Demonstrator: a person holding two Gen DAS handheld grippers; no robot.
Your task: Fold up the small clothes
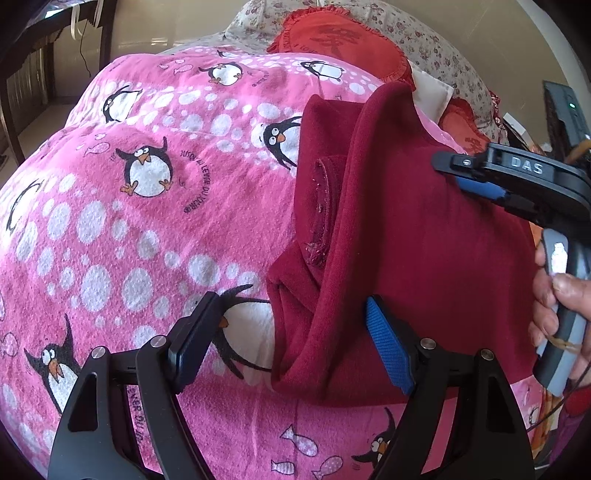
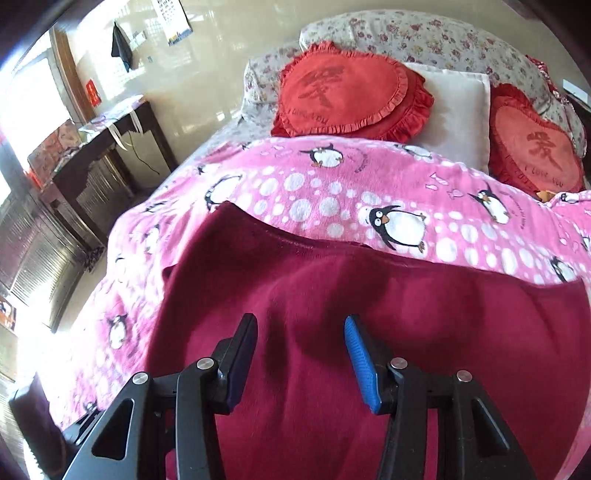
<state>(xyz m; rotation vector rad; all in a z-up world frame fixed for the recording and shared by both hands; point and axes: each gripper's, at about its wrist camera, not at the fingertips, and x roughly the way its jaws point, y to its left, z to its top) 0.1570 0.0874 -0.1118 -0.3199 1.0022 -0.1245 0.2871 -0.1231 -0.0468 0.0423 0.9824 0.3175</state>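
Observation:
A dark red fleece garment [image 1: 424, 229] lies on a pink penguin blanket [image 1: 129, 221], partly folded, with a raised fold ridge and a collar-like opening toward its left side. My left gripper [image 1: 291, 321] is open, its jaws wide apart over the garment's near left edge, holding nothing. The right gripper's fingers [image 1: 476, 177] show at the right of the left wrist view, over the garment's right part. In the right wrist view the garment [image 2: 369, 295] spreads below my right gripper [image 2: 301, 339], which is open just above the cloth.
Two red heart cushions [image 2: 347, 96] and a white pillow [image 2: 458, 110] lean on a floral bolster [image 2: 424, 33] at the bed's head. A dark wooden desk [image 2: 103, 147] stands left of the bed. A hand [image 1: 557, 295] holds the right gripper's handle.

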